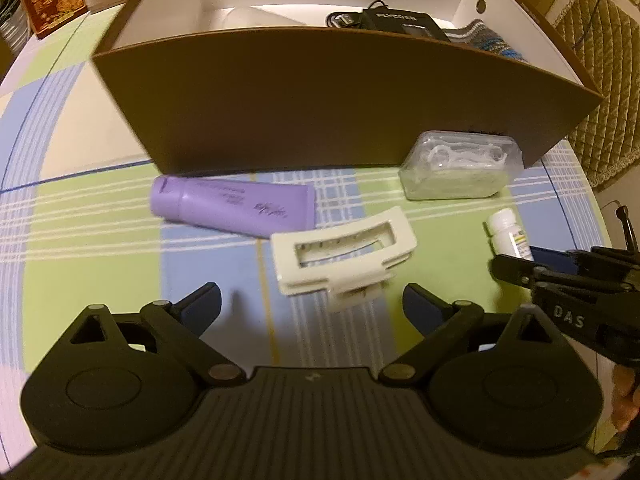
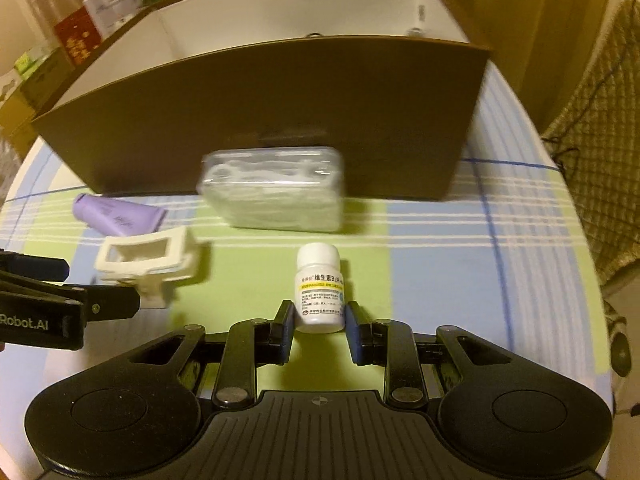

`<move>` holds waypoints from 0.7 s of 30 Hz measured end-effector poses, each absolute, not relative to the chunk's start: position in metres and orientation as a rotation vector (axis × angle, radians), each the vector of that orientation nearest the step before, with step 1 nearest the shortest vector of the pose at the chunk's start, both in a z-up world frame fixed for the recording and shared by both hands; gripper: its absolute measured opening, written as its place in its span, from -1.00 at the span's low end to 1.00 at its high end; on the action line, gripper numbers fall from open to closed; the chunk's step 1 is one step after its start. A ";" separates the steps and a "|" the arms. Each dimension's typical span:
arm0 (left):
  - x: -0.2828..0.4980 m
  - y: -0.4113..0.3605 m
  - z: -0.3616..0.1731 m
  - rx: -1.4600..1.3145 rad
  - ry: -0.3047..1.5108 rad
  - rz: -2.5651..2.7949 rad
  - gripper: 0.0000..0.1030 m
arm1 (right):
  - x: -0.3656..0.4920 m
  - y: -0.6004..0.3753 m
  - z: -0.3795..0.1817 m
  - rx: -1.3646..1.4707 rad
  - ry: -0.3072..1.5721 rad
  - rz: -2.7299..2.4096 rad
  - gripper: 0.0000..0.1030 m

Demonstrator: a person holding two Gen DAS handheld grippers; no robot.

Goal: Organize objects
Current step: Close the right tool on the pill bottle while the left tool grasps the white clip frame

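The right gripper [image 2: 319, 322] brackets the upright pill bottle [image 2: 320, 288], pads seemingly not yet pinching; next it must clamp, while the left gripper [image 1: 312, 306] gapes.

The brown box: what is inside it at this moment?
In the brown box, at its right end, lie a black device with a cord and a striped knitted cloth. The white floor on the left looks bare, but the front wall hides the near part.

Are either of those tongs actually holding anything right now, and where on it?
The right tongs bracket the white pill bottle low on its body; firm contact cannot be told. The left tongs are open and empty, near the white hair clip.
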State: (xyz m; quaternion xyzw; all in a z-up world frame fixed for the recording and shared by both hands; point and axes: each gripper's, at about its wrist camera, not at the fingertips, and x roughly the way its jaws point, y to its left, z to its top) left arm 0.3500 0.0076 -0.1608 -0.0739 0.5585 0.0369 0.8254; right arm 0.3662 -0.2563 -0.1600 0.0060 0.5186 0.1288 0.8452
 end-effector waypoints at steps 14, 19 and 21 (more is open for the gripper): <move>0.385 -0.006 -0.175 -0.189 1.210 0.140 0.86 | 0.374 -0.264 -0.162 0.015 1.088 0.240 -0.50; 0.385 -0.008 -0.176 -0.184 1.190 0.144 0.69 | 0.376 -0.264 -0.164 0.027 1.082 0.243 -0.20; 0.383 -0.008 -0.175 -0.178 1.186 0.142 0.69 | 0.377 -0.263 -0.165 0.024 1.077 0.239 -0.19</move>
